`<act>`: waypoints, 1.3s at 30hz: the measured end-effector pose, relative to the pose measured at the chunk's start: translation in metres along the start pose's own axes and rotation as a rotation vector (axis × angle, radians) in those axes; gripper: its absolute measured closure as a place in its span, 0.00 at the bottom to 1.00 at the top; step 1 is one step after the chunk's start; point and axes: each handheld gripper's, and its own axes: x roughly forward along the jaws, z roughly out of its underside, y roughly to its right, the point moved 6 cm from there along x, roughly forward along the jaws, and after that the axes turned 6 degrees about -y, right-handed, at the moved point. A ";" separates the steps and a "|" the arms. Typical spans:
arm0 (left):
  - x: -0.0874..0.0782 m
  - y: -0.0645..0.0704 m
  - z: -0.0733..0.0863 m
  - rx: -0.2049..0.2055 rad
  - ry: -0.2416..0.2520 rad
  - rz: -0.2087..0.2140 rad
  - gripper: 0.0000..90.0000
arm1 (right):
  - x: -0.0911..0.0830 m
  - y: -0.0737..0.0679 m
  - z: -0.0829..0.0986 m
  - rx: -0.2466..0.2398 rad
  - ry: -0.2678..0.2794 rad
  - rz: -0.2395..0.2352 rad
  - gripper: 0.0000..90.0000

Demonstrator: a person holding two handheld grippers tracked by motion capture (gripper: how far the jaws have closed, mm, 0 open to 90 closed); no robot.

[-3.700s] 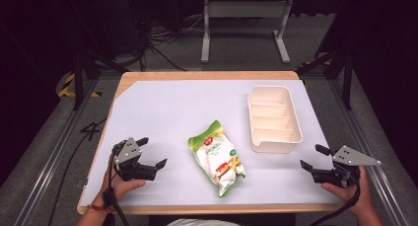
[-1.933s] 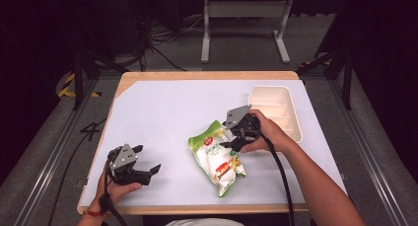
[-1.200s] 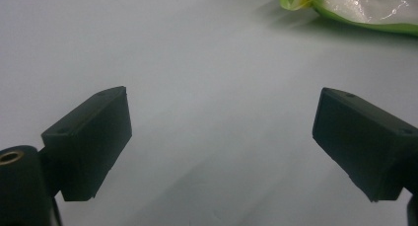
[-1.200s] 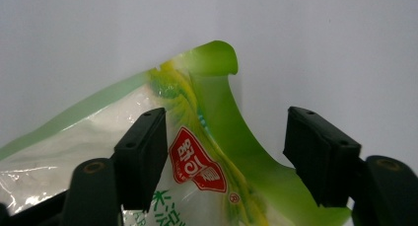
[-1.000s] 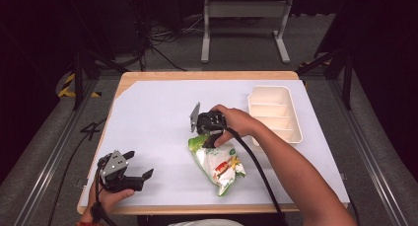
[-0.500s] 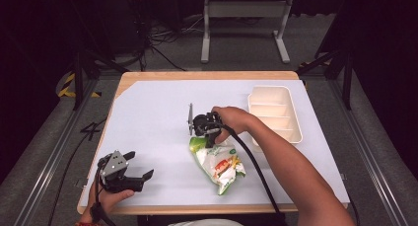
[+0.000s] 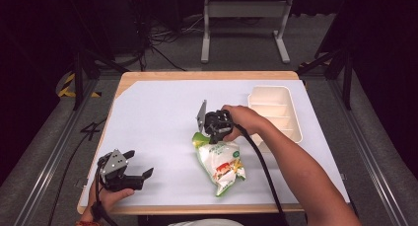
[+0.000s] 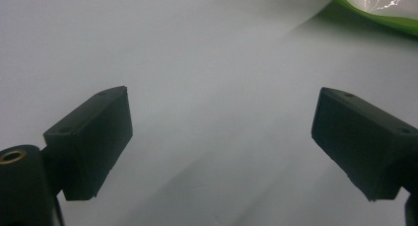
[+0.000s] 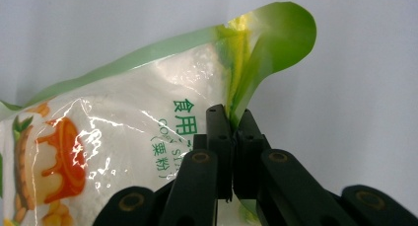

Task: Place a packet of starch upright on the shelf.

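Your right gripper (image 7: 213, 136) is clamped on the green top edge of the snack bag (image 7: 222, 163); in the right gripper view the jaws sit together with the crumpled seal (image 9: 231, 105) pinched between them. The bag lies near the middle of the white surface (image 7: 157, 122), just left of the cream divided tray (image 7: 276, 115); whether its top end is lifted off the surface is hard to tell. Your left gripper (image 7: 135, 176) rests at the near left, jaws wide apart, holding nothing, well apart from the bag.

White-topped table (image 7: 148, 117): green snack bag (image 7: 220, 162) at centre, cream divided tray (image 7: 274, 112) right of it
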 end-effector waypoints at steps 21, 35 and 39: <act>0.006 0.002 -0.005 0.000 -0.002 0.024 0.10 | -0.082 -0.016 0.019 0.111 0.163 0.250 0.99; 0.006 0.001 -0.004 0.004 -0.004 0.030 0.10 | -0.128 0.008 0.046 0.247 0.252 0.431 0.99; 0.006 0.001 -0.004 0.006 -0.006 0.031 0.10 | -0.135 0.013 0.054 0.278 0.283 0.455 0.99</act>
